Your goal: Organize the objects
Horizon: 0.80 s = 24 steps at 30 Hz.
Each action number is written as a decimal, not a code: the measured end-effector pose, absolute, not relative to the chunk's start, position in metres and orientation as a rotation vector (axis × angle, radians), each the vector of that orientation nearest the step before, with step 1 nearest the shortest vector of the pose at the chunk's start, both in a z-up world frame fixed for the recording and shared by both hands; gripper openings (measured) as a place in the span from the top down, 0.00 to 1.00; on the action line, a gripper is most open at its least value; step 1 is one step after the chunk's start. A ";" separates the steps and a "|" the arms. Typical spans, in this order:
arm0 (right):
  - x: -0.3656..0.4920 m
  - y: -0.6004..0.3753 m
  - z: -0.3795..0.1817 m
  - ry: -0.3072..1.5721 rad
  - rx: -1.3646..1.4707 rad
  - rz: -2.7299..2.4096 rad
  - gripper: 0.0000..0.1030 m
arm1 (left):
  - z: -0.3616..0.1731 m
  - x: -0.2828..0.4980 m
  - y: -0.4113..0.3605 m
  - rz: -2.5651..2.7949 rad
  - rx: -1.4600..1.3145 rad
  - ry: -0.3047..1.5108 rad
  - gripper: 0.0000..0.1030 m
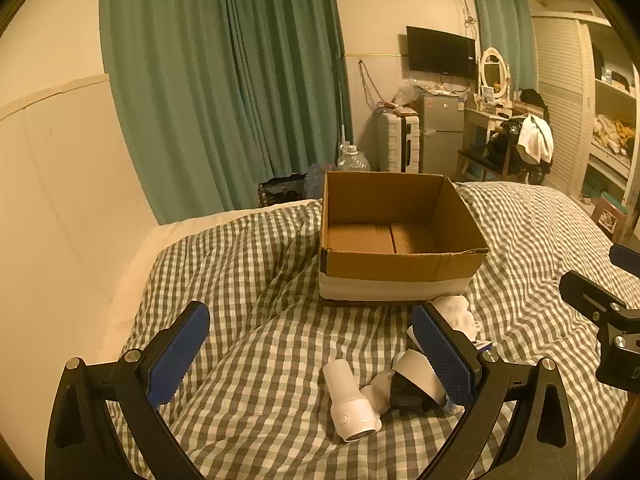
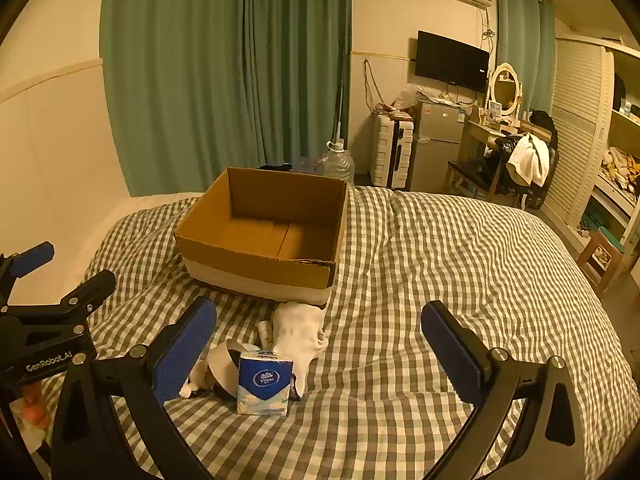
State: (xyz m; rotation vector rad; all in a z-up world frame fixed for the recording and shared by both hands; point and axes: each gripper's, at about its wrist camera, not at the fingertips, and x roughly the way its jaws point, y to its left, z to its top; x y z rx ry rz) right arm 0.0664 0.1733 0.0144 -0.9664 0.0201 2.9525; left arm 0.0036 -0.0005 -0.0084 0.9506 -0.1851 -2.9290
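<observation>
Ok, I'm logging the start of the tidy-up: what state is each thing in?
Cardboard box: open, empty, on the bed.
Tissue pack: upright, sealed.
White sock: crumpled on the checked duvet.
White handheld device: lying down.
Left gripper: open, empty.
Right gripper: open, empty.

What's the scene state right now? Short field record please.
surface: bed with checked duvet
container: open cardboard box, nothing visible inside
loose items: white device, tissue pack, white sock, all in front of the box
left tongs: open, holding nothing
right tongs: open, holding nothing
progress: nothing boxed yet
</observation>
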 end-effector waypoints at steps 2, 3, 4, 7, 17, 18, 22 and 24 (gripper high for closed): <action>0.067 0.173 0.014 0.019 -0.966 2.954 0.00 | -0.009 0.004 -0.002 -2.953 0.958 -0.193 0.00; 0.067 0.172 0.014 0.020 -0.967 2.956 0.00 | -0.009 0.005 -0.002 -2.955 0.956 -0.191 0.00; 0.067 0.172 0.014 0.022 -0.968 2.958 0.00 | -0.009 0.006 -0.002 -2.957 0.952 -0.188 0.00; 0.066 0.172 0.014 0.027 -0.975 2.963 0.00 | -0.006 0.007 -0.005 -2.969 0.944 -0.165 0.00; 0.065 0.167 0.013 0.010 -0.977 2.972 0.00 | -0.001 0.009 -0.003 -2.996 0.922 -0.163 0.00; 0.065 0.166 0.012 0.007 -0.977 2.972 0.00 | 0.000 0.009 -0.003 -2.995 0.921 -0.166 0.00; 0.065 0.166 0.014 -0.001 -0.979 2.965 0.00 | 0.001 0.008 -0.005 -2.989 0.922 -0.164 0.00; 0.065 0.166 0.014 0.001 -0.979 2.966 0.00 | 0.001 0.007 -0.005 -2.985 0.931 -0.165 0.00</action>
